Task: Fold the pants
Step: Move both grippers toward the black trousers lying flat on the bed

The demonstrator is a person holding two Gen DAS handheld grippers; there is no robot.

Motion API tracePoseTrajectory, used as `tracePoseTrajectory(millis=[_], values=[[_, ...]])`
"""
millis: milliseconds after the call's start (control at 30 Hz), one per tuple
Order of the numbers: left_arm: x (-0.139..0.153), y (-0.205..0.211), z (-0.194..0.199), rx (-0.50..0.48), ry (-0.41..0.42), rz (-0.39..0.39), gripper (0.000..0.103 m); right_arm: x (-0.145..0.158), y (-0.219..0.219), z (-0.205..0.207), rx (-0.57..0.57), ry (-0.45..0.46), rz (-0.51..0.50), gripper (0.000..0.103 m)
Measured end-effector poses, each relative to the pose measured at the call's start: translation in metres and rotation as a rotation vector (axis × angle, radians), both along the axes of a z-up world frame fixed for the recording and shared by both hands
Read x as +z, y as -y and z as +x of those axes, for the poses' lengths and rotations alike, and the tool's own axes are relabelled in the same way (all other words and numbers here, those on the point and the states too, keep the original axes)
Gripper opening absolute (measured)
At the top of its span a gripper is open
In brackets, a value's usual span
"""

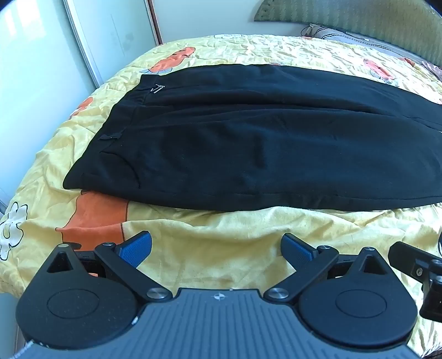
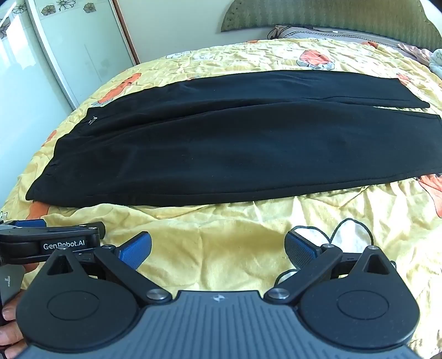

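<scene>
Flat across the yellow quilted bedspread with orange and white flower prints [image 1: 221, 229] lie the black fabric pants [image 1: 234, 138], waistband toward the left and both legs side by side running to the right, their cuffs a little apart in the right wrist view. We hold our left gripper [image 1: 218, 248] above bare quilt just short of the near trouser edge, its blue pads spread wide with nothing between them. Our right gripper [image 2: 219, 248] hangs likewise, jaws fully apart and empty. Beyond the bed stand a pale sliding wardrobe door [image 2: 69, 55] and a green padded headboard [image 2: 331, 16].
</scene>
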State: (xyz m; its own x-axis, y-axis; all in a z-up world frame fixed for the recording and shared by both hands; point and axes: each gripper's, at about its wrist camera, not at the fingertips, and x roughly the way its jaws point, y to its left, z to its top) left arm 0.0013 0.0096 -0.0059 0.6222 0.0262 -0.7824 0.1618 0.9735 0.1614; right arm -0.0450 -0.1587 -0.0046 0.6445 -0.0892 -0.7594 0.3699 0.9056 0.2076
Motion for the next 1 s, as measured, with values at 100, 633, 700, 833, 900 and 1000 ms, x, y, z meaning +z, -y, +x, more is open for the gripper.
tracePoseTrajectory(millis=[100,633,700,833,900,1000], values=[[0.0,-0.001,0.001,0.006,0.001,-0.001,0.101,0.0,0.0,-0.001,0.004,0.006,-0.006,0.103],[0.001,-0.003,0.004,0.003,0.009,0.001,0.1,0.001,0.0,-0.003,0.023,0.014,-0.001,0.103],[0.001,-0.003,0.006,0.001,0.012,-0.001,0.1,0.002,-0.001,-0.001,0.025,0.017,-0.004,0.103],[0.001,-0.003,0.008,0.003,0.019,0.008,0.1,0.002,0.001,0.002,0.039,0.006,0.007,0.103],[0.001,-0.004,0.011,0.003,0.014,0.004,0.1,0.002,0.001,0.004,0.051,0.012,0.008,0.103],[0.0,-0.006,0.014,0.002,0.013,0.0,0.1,0.002,0.003,0.006,0.075,0.037,0.039,0.103]])
